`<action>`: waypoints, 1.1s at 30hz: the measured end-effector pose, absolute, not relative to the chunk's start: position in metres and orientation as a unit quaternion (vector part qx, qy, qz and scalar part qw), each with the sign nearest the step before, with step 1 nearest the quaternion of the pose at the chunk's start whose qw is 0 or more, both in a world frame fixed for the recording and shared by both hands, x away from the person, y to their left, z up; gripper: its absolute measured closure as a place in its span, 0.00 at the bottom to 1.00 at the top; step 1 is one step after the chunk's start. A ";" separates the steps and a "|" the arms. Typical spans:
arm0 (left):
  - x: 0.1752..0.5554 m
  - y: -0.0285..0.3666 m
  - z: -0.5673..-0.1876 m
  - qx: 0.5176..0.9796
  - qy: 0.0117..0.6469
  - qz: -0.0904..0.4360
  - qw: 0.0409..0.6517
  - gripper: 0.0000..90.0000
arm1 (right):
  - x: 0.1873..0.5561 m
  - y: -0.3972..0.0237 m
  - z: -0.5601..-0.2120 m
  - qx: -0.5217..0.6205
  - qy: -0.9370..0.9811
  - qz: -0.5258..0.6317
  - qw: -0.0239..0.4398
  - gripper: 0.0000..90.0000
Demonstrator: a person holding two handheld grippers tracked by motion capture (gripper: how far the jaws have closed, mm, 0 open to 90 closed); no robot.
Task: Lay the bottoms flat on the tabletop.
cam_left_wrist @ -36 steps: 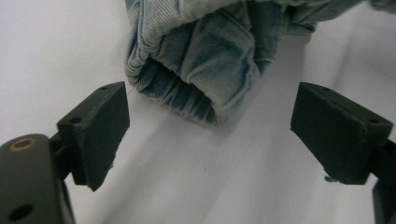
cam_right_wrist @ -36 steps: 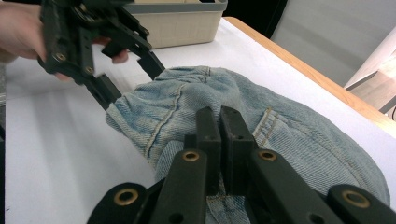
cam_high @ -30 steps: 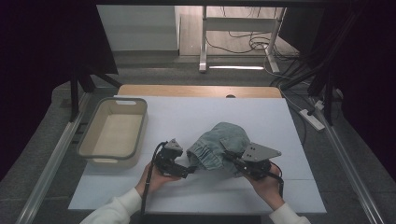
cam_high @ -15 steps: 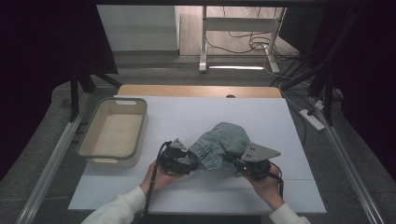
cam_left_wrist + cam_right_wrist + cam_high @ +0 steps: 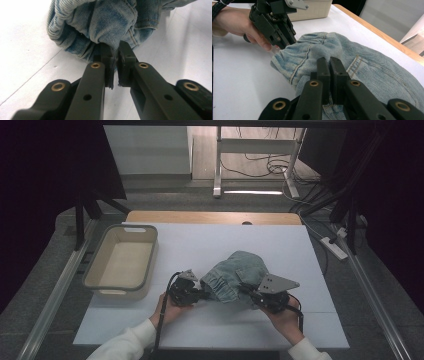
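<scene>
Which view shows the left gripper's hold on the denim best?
Left gripper view: the left gripper has just closed, its jaws pinching a fold of the denim garment. The high view shows it at the garment's left edge, contact too small to judge. The right gripper view shows its body meeting the cloth, tips hidden.

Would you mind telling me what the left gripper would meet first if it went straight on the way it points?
Probably the denim garment itself: the left gripper has just closed its jaws on a fold of it.

Faded light-blue denim garment with tan stitching lies near the front edge of a white table. A beige tub sits at the left edge. Both tools are black.
</scene>
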State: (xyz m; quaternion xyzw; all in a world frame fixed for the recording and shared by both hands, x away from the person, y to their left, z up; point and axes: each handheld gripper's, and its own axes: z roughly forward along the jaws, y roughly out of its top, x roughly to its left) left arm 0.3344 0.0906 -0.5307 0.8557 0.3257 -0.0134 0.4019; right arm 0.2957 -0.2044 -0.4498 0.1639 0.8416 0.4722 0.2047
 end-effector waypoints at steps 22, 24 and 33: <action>0.333 0.123 -0.503 0.843 0.325 0.021 0.428 0.94 | 0.320 -0.204 -0.438 0.188 0.829 0.480 0.218 0.98; 0.334 0.122 -0.507 0.844 0.330 0.018 0.423 0.94 | 0.330 -0.202 -0.445 0.196 0.835 0.467 0.214 0.98; 0.337 0.122 -0.515 0.844 0.343 0.015 0.411 0.94 | 0.355 -0.193 -0.475 0.222 0.848 0.445 0.181 0.98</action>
